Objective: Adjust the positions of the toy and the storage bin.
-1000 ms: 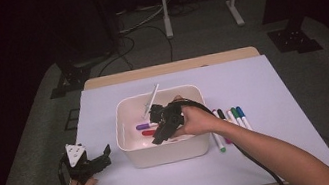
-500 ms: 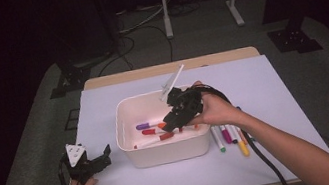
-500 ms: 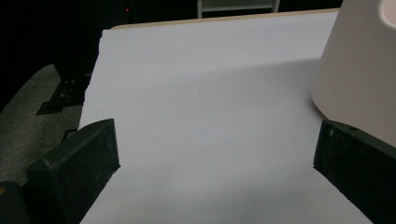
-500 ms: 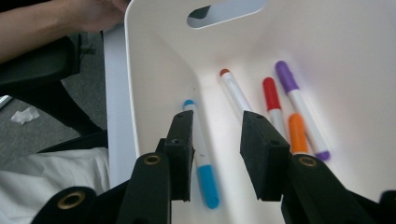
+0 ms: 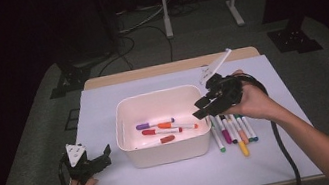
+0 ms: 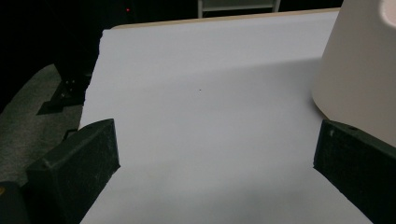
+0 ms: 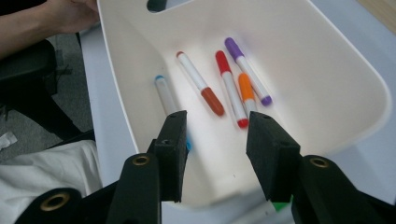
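Note:
A white bin (image 5: 125,110) stands mid-table with several markers in it: a purple one (image 5: 151,124), an orange one (image 5: 174,125) and two red ones (image 5: 156,132). My right gripper (image 5: 199,109) hovers over the bin's right rim, open; its jaws have just been opening and nothing is between them. In the right gripper view the gripper (image 7: 217,120) looks down on the bin (image 7: 336,56) and its markers (image 7: 231,88). My left gripper (image 5: 99,162) rests at the front left, open and empty, and in its own view (image 6: 215,135) the bin's wall (image 6: 359,70) stands to the right.
A row of several markers (image 5: 234,130) lies on the white paper (image 5: 273,150) just right of the bin, under my right hand. A thin white stick (image 5: 216,63) juts up from the right gripper. The right gripper's cable (image 5: 286,153) trails toward the front edge.
My right gripper has moved right and up, from the bin's middle to above its right rim, and more markers now show in the bin. The left gripper has stayed put.

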The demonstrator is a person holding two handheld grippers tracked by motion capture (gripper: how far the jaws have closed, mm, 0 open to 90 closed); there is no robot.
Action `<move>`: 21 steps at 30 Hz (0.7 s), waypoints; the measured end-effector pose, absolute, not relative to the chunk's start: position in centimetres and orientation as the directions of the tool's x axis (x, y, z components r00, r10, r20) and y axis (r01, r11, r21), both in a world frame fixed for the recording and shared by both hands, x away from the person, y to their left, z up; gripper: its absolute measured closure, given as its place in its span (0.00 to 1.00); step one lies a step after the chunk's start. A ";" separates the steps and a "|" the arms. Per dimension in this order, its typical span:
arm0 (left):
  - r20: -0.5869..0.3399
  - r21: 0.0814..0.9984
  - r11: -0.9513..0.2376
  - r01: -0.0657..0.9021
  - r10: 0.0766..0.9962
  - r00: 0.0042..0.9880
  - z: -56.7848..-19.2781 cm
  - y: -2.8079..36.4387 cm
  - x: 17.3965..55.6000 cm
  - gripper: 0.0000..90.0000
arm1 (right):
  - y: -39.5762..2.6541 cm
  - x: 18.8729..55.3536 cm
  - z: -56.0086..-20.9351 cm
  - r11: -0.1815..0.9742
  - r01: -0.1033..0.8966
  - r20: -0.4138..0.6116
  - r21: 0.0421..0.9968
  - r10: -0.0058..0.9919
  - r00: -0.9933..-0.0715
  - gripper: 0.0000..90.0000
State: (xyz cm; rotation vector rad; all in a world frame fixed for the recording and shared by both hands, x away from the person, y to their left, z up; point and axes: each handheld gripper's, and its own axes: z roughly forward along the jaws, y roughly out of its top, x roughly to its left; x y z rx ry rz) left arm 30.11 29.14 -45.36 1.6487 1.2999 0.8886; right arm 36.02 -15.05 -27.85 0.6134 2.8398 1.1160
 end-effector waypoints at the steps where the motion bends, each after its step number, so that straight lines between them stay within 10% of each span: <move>1: 0.034 0.916 -0.116 0.384 0.977 0.213 -45.4 29.1 30.1 0.00 | -15.7 36.0 -27.9 0.661 0.353 0.112 0.662 0.378 -0.919 0.63; 21: 0.038 0.916 -0.118 0.384 0.977 0.209 -45.4 29.1 30.1 0.00 | -26.7 35.1 -34.1 0.534 0.534 0.172 0.656 0.583 -0.794 0.62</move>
